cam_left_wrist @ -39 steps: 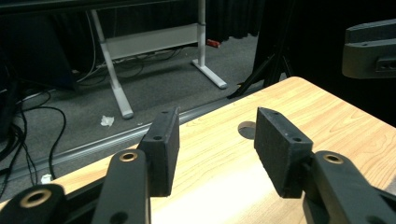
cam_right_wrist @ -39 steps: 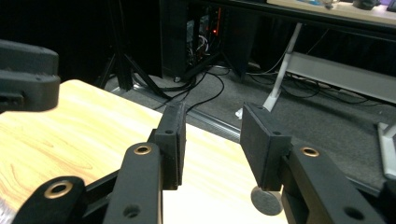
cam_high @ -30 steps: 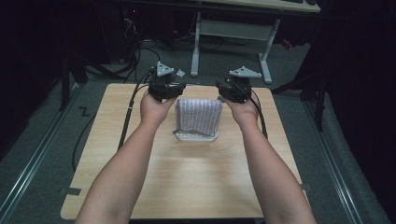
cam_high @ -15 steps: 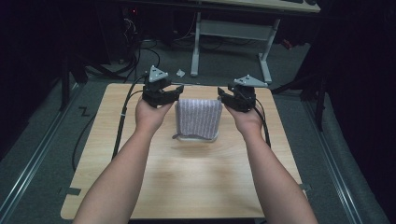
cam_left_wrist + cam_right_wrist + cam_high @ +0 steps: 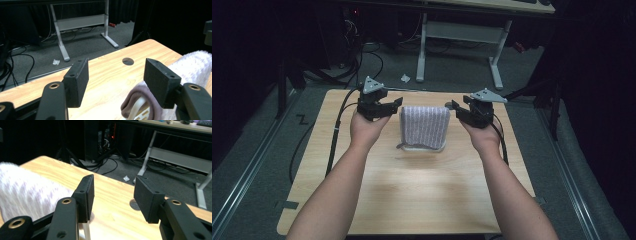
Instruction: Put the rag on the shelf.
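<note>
Cloth (image 5: 424,126) sits folded mid-worktop (image 5: 412,195), white piece peeking from under its near edge. Your left tongs (image 5: 388,106) and right tongs (image 5: 458,109) flank cloth, both wide, empty. Risk: grabbing one layer likely unfolds it.

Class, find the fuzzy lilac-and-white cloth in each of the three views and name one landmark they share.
High view: the cloth lies mid-table between the two grippers.
Left gripper view: lower right, partly behind the right-hand jaw.
Right gripper view: left edge, beside the left-hand jaw.
Shared landmark: the round hole in the tabletop.
</note>
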A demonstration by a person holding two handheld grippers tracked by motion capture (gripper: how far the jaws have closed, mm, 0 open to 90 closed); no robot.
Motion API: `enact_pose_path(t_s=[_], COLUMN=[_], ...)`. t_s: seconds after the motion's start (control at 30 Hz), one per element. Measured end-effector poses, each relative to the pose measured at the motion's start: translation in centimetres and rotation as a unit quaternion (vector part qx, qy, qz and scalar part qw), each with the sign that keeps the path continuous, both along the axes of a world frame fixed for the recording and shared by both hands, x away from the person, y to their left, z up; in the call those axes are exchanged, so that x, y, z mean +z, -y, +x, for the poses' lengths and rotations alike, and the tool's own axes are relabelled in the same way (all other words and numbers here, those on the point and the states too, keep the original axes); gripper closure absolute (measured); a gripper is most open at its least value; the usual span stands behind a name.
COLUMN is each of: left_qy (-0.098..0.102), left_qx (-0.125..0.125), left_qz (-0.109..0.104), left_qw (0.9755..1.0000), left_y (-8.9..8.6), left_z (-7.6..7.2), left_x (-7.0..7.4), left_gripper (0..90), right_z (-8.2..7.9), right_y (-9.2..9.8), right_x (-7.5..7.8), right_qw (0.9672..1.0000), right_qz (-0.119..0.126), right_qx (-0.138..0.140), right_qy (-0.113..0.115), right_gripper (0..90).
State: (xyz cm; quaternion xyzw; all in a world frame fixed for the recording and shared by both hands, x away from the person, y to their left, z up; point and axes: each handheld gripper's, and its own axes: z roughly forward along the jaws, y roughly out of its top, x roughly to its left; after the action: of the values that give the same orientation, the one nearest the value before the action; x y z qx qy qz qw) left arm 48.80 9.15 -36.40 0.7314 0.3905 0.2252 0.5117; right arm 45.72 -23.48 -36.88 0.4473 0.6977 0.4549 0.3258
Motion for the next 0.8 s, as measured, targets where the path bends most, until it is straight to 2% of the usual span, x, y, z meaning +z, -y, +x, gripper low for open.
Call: enact_pose_path(t_s=[0.1,0.2,0.23,0.27,0.3,0.33,0.37,0.4,0.43,0.47,0.53,0.57,0.6,0.63,0.67,0.7,0.8], left_qy=[-0.009,-0.020,-0.031,-0.033,-0.033,-0.040,-0.040,-0.043,-0.047,-0.055,-0.060,-0.074,-0.074,-0.086,-0.089,-0.088,-0.095], left_qx=[0.000,-0.002,-0.002,-0.004,-0.004,-0.007,-0.007,-0.010,-0.012,-0.016,-0.021,-0.030,-0.030,-0.039,-0.043,-0.047,-0.057], left_qz=[-0.003,0.000,0.022,0.033,0.033,0.047,0.047,0.051,0.051,0.057,0.058,0.051,0.051,0.040,0.031,0.031,0.032], left_qw=[1.0000,0.9998,0.9993,0.9989,0.9989,0.9981,0.9981,0.9977,0.9975,0.9967,0.9963,0.9955,0.9955,0.9947,0.9946,0.9945,0.9933], left_y=[-0.7,-1.2,-1.4,-1.5,-1.5,-1.9,-1.9,-2.0,-2.2,-2.6,-2.8,-3.2,-3.2,-3.5,-3.6,-3.7,-4.1], left_z=[-0.4,-1.0,-1.4,-1.7,-1.7,-2.2,-2.2,-2.4,-2.7,-3.4,-3.8,-4.7,-4.7,-5.3,-6.0,-6.9,-9.6], left_x=[-1.4,-3.1,-4.3,-4.8,-4.8,-5.9,-5.9,-6.4,-6.9,-8.0,-8.5,-9.7,-9.7,-10.2,-10.7,-11.2,-12.8], left_gripper=[36.4,36.2,36.2,36.1,36.0,35.8,35.5,35.5,35.4,35.4,35.4,35.0,35.0,34.4,34.1,34.1,33.3], right_z=[-0.6,-1.5,-1.7,-2.0,-2.0,-2.5,-2.5,-2.6,-3.2,-3.4,-3.7,-4.3,-4.7,-5.0,-5.4,-5.4,-6.9], right_y=[0.4,1.0,1.1,1.1,1.1,1.2,1.2,1.2,1.2,1.2,1.2,1.3,1.3,1.4,1.4,1.4,1.5], right_x=[-1.1,-2.4,-2.7,-3.0,-3.0,-3.7,-3.7,-4.0,-4.9,-5.2,-5.6,-6.5,-7.0,-7.4,-7.9,-7.9,-9.6], right_qw=[1.0000,0.9998,0.9997,0.9996,0.9996,0.9996,0.9996,0.9993,0.9994,0.9992,0.9991,0.9987,0.9984,0.9981,0.9980,0.9980,0.9971], right_qz=[-0.003,0.005,0.003,0.002,0.002,-0.006,-0.006,-0.012,-0.015,-0.017,-0.018,-0.022,-0.023,-0.023,-0.018,-0.018,-0.014], right_qx=[0.000,-0.002,0.001,0.002,0.002,-0.001,-0.001,-0.001,0.002,0.003,0.004,0.008,0.009,0.012,0.012,0.012,0.015], right_qy=[-0.007,-0.020,-0.026,-0.028,-0.028,-0.026,-0.026,-0.034,-0.031,-0.037,-0.037,-0.046,-0.051,-0.056,-0.059,-0.059,-0.074], right_gripper=[50.7,50.5,49.9,50.1,50.1,49.7,49.7,49.2,49.5,49.4,49.5,49.2,48.7,48.3,47.9,47.9,44.9])
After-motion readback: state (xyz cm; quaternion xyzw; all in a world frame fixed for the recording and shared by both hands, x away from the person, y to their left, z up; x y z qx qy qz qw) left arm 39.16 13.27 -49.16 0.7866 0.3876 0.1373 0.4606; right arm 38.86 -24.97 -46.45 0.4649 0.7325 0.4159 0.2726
